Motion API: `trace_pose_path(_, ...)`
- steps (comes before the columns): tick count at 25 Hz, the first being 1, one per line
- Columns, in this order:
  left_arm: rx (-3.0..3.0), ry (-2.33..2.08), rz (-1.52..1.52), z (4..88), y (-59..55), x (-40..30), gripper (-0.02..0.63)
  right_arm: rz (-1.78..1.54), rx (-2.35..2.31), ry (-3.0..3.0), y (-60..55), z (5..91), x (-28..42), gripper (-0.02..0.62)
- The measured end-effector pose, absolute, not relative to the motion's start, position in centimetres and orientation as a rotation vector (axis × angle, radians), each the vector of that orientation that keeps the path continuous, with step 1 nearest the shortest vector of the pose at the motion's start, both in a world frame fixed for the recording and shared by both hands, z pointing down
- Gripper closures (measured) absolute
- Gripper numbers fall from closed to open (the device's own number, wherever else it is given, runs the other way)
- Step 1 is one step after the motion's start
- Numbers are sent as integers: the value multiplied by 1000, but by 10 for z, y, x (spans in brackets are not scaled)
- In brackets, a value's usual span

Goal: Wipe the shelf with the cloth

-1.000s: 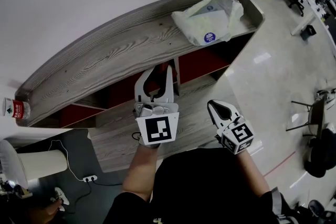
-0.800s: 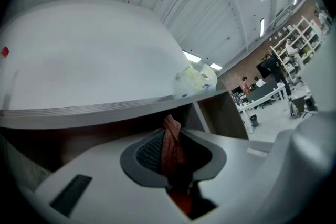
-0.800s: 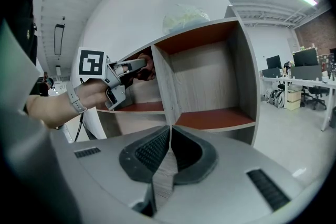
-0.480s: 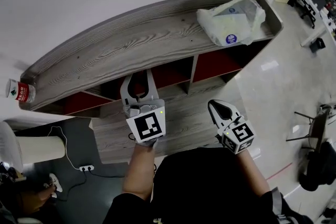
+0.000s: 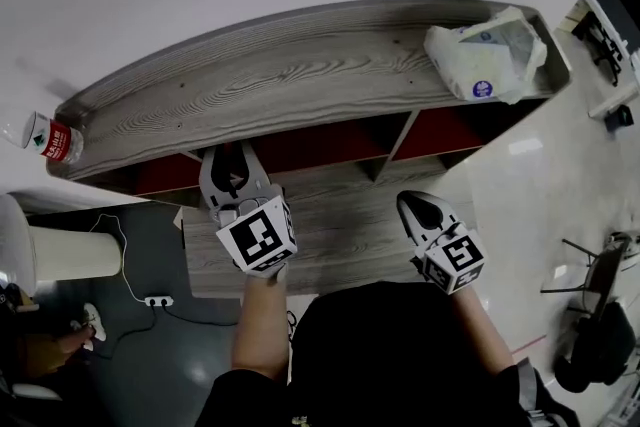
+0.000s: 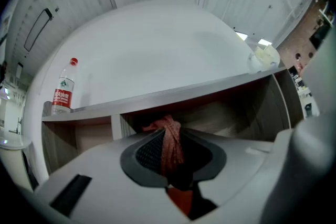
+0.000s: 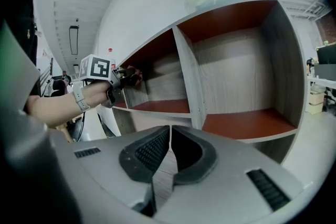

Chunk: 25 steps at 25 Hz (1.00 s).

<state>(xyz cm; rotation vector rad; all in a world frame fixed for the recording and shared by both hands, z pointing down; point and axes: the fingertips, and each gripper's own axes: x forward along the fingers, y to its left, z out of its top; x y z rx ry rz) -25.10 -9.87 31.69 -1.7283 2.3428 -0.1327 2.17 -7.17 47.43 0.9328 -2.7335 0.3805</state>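
Head view: the left gripper (image 5: 230, 177) reaches to the front edge of a long grey wood-grain shelf unit with red-lined compartments (image 5: 300, 80). The right gripper (image 5: 420, 212) hangs lower and well apart from it, over the unit's lower board. A crumpled white plastic bag with a round blue label (image 5: 485, 55) lies on the right end of the top board. A clear plastic bottle with a red label (image 5: 55, 140) is at the far left end.

Left gripper view: the jaws are nearly closed, pinching a bunched red cloth (image 6: 169, 144). Its upper end pokes out above the jaw tips, at the mouth of a compartment just under the top board. The bottle stands upright on the board at the left, and the bag shows at the right end.

Right gripper view: this gripper's jaws are pressed together with nothing between them, facing the open compartments. At the left, the person's arm holds the left gripper at a compartment's front edge.
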Motion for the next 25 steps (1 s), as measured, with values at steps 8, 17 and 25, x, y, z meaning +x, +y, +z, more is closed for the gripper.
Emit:
trace_pose_path(8, -1646, 2391, -235, 330, -94, -261, 532, 375, 865, -2747, -76, 477, 5, 590)
trace_pose_path(17, -1770, 2549, -275, 390, -96, -265, 532, 394, 856, -2733, -78, 480, 7, 591)
trace_pose_path(25, -1858, 2637, -309, 433, -94, -266, 531, 396, 837, -2742, -76, 478, 5, 590)
